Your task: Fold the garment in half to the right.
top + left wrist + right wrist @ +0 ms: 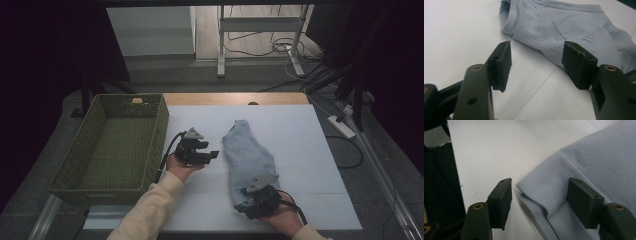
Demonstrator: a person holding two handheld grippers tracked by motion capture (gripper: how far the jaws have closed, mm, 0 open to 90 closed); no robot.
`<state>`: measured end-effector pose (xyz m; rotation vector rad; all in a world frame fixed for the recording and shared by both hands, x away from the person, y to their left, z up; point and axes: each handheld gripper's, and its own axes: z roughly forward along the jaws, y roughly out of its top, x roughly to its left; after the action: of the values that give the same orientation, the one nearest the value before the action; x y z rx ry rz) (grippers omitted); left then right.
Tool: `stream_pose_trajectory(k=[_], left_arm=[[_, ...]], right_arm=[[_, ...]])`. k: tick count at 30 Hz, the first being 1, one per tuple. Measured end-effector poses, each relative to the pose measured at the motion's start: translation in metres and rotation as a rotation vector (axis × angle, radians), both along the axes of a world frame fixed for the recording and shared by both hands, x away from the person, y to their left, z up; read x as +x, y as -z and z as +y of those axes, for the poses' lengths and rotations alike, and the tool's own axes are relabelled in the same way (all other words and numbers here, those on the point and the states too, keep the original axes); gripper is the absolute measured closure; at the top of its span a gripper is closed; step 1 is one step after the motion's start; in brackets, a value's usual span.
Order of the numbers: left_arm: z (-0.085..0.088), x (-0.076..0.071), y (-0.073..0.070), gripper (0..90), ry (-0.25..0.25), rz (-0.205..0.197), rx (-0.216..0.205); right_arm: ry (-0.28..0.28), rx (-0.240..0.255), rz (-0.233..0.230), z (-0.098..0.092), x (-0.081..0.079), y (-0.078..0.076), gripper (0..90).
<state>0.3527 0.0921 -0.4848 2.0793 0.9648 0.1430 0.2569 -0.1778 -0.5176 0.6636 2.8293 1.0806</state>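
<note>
1. The left tool (pixel 214 154) stands about half open and holds nothing. The pale blue garment (pixel 248 160) lies flat on the white counter (pixel 310 150) just ahead of it, apart from its tips; in the left tool's own view the mesh side and a ribbed opening sit beyond the jaws.
2. The right tool (pixel 244 192) is at the garment's near end, jaws well apart and gripping nothing. In its own view the folded ribbed hem (pixel 541 195) lies between the jaws, nearer the right-hand one, with no pad pressing on it.
3. Risk: closing from here may catch only the top layer of the hem, so the garment would unfold or slip on lifting.
4. Risk: the left tool may skid on the counter and nudge the cloth instead of pinching it.
5. The green basket (pixel 100 187) sits beyond the left tool, away from the garment; a one-sided grip could let the cloth drag or snag its rim.
</note>
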Motion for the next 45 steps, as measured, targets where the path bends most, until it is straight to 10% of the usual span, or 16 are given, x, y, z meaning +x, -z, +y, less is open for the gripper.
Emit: stream_pose_trajectory(k=[17,22,45], left_arm=[[0.002,0.001,0.002,40.6,-0.012,0.004,-0.001],[0.003,0.001,0.002,40.4,-0.013,0.012,-0.005],[0.009,0.002,0.000,40.7,-0.037,0.006,-0.020]], right_arm=[[-0.024,-0.106,-0.153,0.010,-0.011,0.003,43.4],[-0.009,-0.129,-0.184,0.009,-0.010,0.001,65.8],[-0.073,0.007,-0.130,0.023,-0.017,-0.004,76.9]])
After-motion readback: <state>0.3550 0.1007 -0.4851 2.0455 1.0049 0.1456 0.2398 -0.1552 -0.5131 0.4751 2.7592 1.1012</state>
